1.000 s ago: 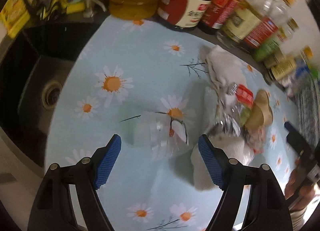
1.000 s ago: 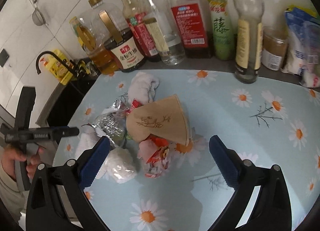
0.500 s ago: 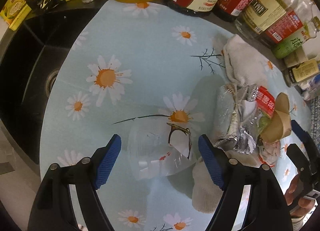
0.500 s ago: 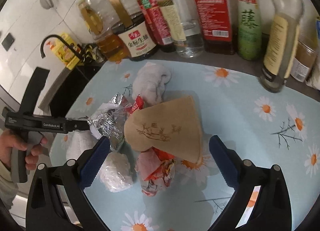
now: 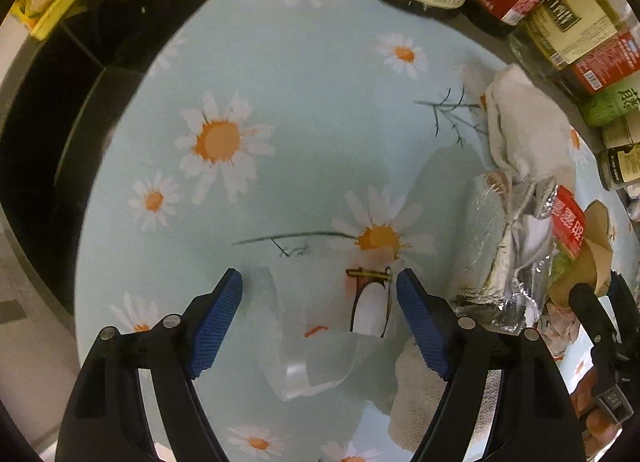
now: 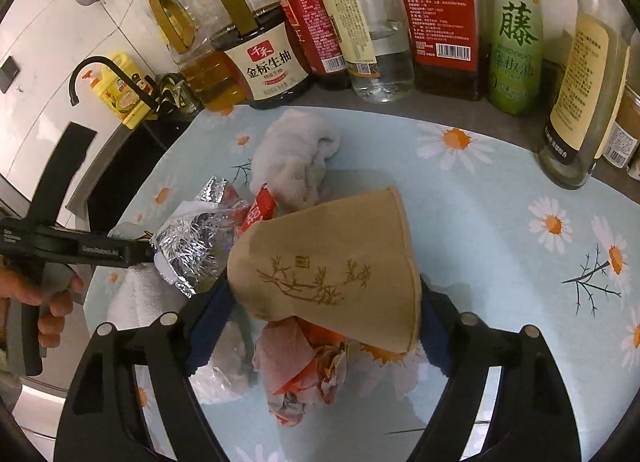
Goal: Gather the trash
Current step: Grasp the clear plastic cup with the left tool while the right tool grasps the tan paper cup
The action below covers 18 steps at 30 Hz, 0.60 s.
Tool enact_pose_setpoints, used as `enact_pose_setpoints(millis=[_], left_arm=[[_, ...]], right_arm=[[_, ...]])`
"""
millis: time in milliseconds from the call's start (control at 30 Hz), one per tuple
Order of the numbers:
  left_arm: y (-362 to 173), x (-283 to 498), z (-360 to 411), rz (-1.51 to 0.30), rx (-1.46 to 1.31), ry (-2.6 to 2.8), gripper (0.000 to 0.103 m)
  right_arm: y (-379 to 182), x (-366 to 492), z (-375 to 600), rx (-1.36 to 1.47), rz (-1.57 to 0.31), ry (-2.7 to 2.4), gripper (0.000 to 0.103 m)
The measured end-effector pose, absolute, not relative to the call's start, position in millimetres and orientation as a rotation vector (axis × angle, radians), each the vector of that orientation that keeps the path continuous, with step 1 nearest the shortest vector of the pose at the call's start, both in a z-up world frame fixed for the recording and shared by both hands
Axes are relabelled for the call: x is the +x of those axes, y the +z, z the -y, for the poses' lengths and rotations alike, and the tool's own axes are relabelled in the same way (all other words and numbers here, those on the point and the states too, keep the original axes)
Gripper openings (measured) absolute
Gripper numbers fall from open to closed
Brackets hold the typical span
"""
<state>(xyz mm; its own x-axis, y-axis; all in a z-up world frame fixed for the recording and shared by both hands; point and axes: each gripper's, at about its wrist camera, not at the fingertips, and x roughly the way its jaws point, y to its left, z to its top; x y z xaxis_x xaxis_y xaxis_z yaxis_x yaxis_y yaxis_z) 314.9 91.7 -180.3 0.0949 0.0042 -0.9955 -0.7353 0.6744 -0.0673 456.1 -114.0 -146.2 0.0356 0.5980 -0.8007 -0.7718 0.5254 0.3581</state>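
A pile of trash lies on the daisy tablecloth (image 5: 304, 109). A crushed clear plastic cup (image 5: 320, 326) lies between the fingers of my open left gripper (image 5: 318, 302). A flattened brown paper cup (image 6: 332, 270) lies between the fingers of my open right gripper (image 6: 320, 318), its sides close to the blue pads. A crumpled red-and-white wrapper (image 6: 304, 370) lies under it. A silver foil wrapper (image 6: 196, 238) and a white tissue wad (image 6: 296, 157) lie beyond. The foil (image 5: 516, 262) and tissue (image 5: 524, 129) also show in the left wrist view.
Bottles of oil, soy sauce and vinegar (image 6: 440, 9) line the back wall. A black sink (image 5: 44, 133) lies left of the cloth, with a black tap (image 6: 100, 73) and yellow bottle (image 6: 116, 89). A white tissue (image 5: 416, 394) lies by my left gripper's right finger.
Both grippers have moved forward and down. The clear cup now sits between my left fingers, and the brown paper cup now sits between my right fingers.
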Motion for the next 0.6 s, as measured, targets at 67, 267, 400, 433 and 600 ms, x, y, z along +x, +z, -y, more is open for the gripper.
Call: enact_pose_setpoints(millis=[67,267,400,433,600], left_arm=[[-180.0,318.6,-90.0,-1.386,-0.669,0.621,0.077],[-179.8,316.6,-93.1,-1.373,-0.671,0.621,0.069],[-177.5,305.8,-92.6,-1.35,-0.674,0.634,0.069],[-178.2,300.1,-92.1,-1.345,-0.678,0.633,0.069],[-177.4,281.4,-94.6,-1.328,-0.693,0.631,0.068]], right_arm=[[-145.5,457.5,115.5,-0.181,-1.11,1.063,0.081],[-139.7,462.1,124.4,-0.136,-1.094,1.069,0.08],[-134.1,463.7,132.1,-0.108,-1.088,1.07,0.08],[-132.8,463.8,134.1,-0.102,-1.085,1.067,0.08],[-129.1,462.7,140.9,-0.086,-1.076,1.064,0.08]])
